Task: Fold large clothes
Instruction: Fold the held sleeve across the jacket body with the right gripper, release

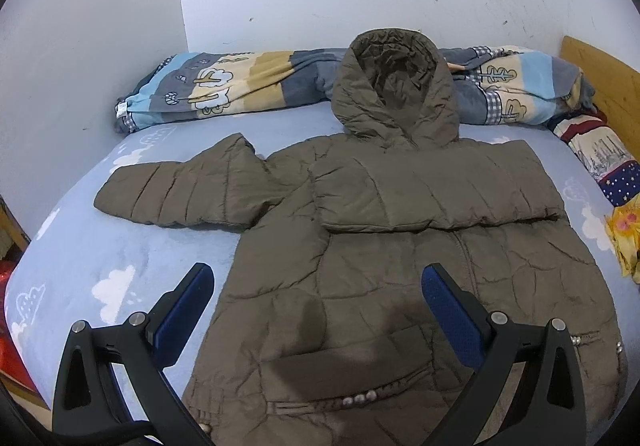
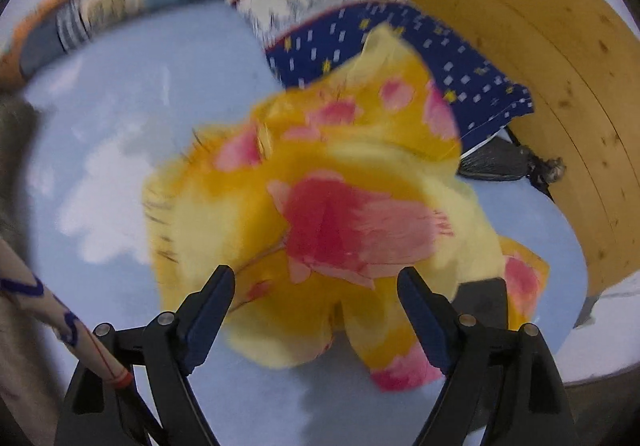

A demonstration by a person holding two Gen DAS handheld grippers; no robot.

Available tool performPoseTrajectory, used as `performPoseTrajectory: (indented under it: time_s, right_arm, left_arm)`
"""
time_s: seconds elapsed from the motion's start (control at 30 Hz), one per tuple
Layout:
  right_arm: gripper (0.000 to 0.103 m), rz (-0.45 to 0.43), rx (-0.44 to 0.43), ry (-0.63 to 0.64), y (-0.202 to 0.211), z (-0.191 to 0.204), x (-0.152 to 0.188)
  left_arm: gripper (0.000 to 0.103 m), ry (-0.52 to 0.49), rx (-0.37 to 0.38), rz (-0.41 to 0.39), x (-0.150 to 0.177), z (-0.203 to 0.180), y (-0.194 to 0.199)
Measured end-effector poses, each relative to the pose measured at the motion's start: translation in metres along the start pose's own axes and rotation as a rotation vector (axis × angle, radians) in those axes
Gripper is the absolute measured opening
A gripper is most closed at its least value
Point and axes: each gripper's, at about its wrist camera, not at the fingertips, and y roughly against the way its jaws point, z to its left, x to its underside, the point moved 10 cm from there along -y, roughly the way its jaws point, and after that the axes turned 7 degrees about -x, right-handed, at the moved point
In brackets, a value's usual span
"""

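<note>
Left wrist view: an olive-brown hooded padded jacket [image 1: 400, 246] lies spread flat on the pale blue cloud-print bedsheet [image 1: 120, 246], its hood [image 1: 396, 89] resting up against the rolled patterned quilt [image 1: 224, 85] beyond it. One sleeve is folded across the jacket's chest; the other stretches out over the sheet. The left gripper [image 1: 318, 294] hangs above the jacket's lower part, jaws spread wide with nothing between them. In the blurred right wrist view, the right gripper [image 2: 316, 286] is likewise released over a crumpled yellow cloth with pink blotches [image 2: 340, 205], lying off to the jacket's side near the wooden bed board [image 2: 560, 65].
</note>
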Motion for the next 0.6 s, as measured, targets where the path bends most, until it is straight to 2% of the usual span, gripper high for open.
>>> performPoseTrajectory:
  time_s: [0.03, 0.07, 0.1, 0.13, 0.2, 0.27, 0.33, 0.4, 0.53, 0.6]
  right_arm:
    - [0.052, 0.027, 0.002, 0.004, -0.012, -0.002, 0.004]
    - [0.004, 0.066, -0.03, -0.03, -0.021, -0.005, 0.012]
    - [0.002, 0.094, -0.077, -0.099, -0.027, -0.01, 0.017]
    - [0.002, 0.071, -0.125, -0.17, -0.025, -0.019, 0.015]
    - [0.002, 0.016, -0.086, -0.212, -0.01, -0.049, 0.007]
    - [0.002, -0.06, -0.05, -0.285, 0.019, -0.095, -0.008]
    - [0.002, -0.134, 0.011, -0.361, 0.051, -0.15, -0.024]
    - [0.001, -0.206, 0.11, -0.443, 0.098, -0.219, -0.037]
    - [0.002, -0.304, 0.237, -0.6, 0.185, -0.325, -0.051]
    - [0.002, -0.368, 0.39, -0.607, 0.241, -0.374, -0.06]
  left_arm:
    - [0.103, -0.001, 0.001, 0.002, 0.0, -0.002, -0.001]
    - [0.103, -0.005, 0.001, 0.003, -0.001, -0.005, -0.001]
    - [0.103, -0.012, -0.001, 0.0, -0.001, -0.008, -0.001]
    - [0.103, -0.018, -0.004, -0.004, -0.001, -0.01, -0.001]
    - [0.103, -0.031, -0.004, -0.007, -0.002, -0.014, -0.001]
    - [0.103, -0.033, 0.001, -0.003, -0.002, -0.016, -0.002]
    - [0.103, -0.037, -0.01, 0.001, -0.002, -0.017, -0.005]
    - [0.103, -0.031, -0.009, 0.01, -0.001, -0.015, -0.006]
    - [0.103, -0.017, -0.017, 0.018, -0.001, -0.011, -0.007]
    - [0.103, -0.013, -0.027, 0.013, -0.002, -0.01, -0.007]
